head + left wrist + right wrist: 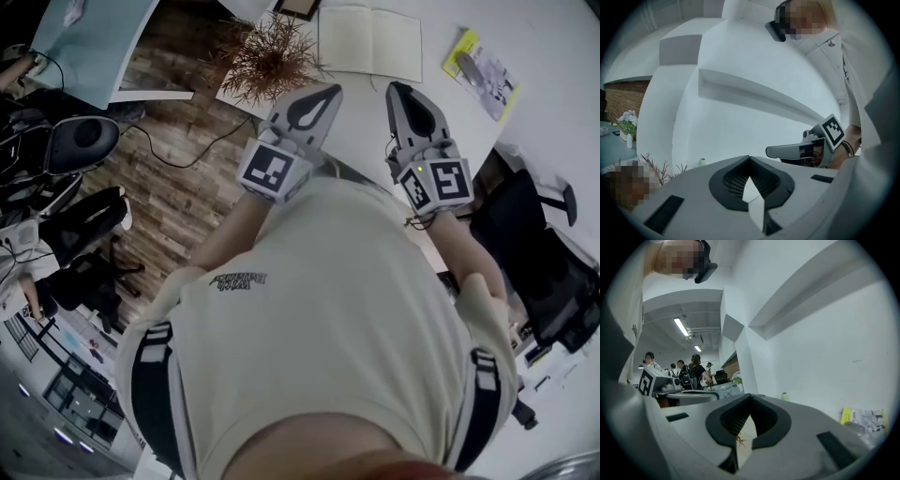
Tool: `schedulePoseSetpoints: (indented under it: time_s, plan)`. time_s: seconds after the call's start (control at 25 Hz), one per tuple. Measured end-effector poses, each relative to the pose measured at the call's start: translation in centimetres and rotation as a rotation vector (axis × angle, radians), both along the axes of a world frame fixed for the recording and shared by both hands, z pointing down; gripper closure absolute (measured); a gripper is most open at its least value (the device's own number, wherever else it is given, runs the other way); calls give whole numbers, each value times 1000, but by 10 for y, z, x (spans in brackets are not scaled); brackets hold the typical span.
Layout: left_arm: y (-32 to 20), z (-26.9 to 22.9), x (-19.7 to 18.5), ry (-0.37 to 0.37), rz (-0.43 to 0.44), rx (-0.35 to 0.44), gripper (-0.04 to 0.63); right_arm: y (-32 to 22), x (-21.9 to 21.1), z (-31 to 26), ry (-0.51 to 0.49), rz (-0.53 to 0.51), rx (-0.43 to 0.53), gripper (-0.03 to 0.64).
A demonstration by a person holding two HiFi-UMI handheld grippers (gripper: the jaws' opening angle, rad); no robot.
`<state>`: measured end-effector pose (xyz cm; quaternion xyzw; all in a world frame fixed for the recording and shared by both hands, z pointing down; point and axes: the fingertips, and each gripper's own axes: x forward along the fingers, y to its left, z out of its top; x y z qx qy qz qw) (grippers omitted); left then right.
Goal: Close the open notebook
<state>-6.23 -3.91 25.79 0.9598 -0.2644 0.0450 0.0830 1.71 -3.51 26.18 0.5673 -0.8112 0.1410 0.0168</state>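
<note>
The open notebook (370, 42) lies flat with blank cream pages on the white table (450, 131), at the top of the head view. Both grippers hover side by side in front of the person's chest, short of the table edge, pointing toward the notebook. My left gripper (328, 91) is shut, its jaws meeting at the tip (749, 158) with nothing between them. My right gripper (399, 88) is also shut and empty (751, 395). Each gripper shows in the other's view: the right gripper (797, 150) and the left gripper (689, 397). Neither touches the notebook.
A dried brown plant (272, 56) stands left of the notebook. A yellow booklet (483, 70) lies at the table's right, also seen as the booklet (865, 420). A black office chair (544, 253) is at the right. Wooden floor and a teal table (89, 37) lie to the left.
</note>
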Motion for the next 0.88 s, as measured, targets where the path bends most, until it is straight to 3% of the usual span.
schedulePoseSetpoints:
  time_s: [0.6,0.88]
  plan:
    - [-6,10,21,-24,-92,-30,583,-8,21,14,-21,-65,-24,614]
    - [-15,28,31,-24,-136,-62,583,-18,30,35,18,-95,-52,614]
